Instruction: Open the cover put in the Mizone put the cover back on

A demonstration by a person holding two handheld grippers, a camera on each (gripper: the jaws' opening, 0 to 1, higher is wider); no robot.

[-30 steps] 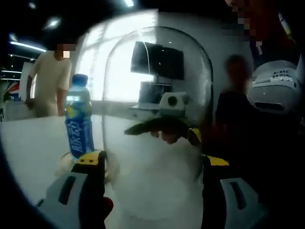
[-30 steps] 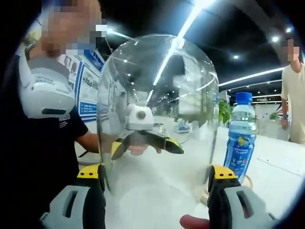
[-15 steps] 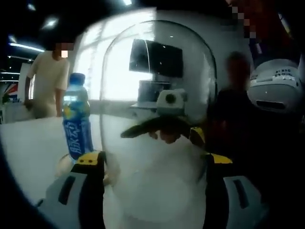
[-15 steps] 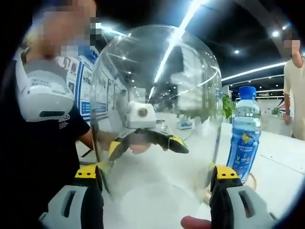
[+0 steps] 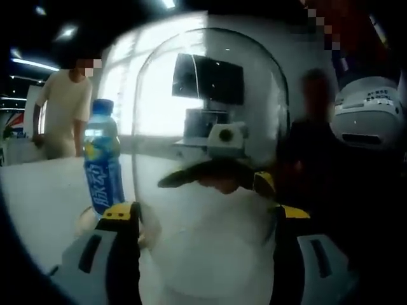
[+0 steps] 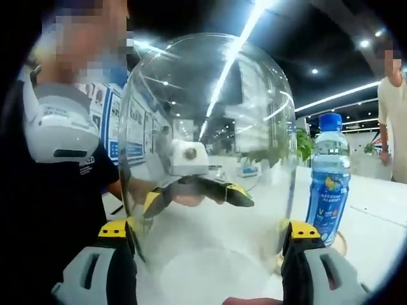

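Note:
A clear glass dome cover [image 5: 210,121] hangs in the air between my two grippers. My left gripper [image 5: 205,219] is shut on its sides, with the yellow-tipped jaws pressed against the glass. From the opposite side my right gripper [image 6: 210,232] is shut on the same cover [image 6: 210,108]. Each gripper shows through the glass to the other: right gripper [image 5: 216,175], left gripper [image 6: 194,190]. The blue Mizone bottle [image 5: 102,165] [image 6: 328,184] stands upright on a round wooden base [image 5: 86,219] [image 6: 340,241], beside the cover and outside it.
The base rests on a white table [image 5: 38,190] [image 6: 375,222]. A person in a cream shirt [image 5: 63,108] [image 6: 391,114] stands behind the table. The holder's dark-clothed torso [image 6: 57,190] with a white device [image 5: 369,114] is close behind the cover.
The cover has come a little nearer and higher in both views, still gripped on both sides. The bottle has stayed on its base.

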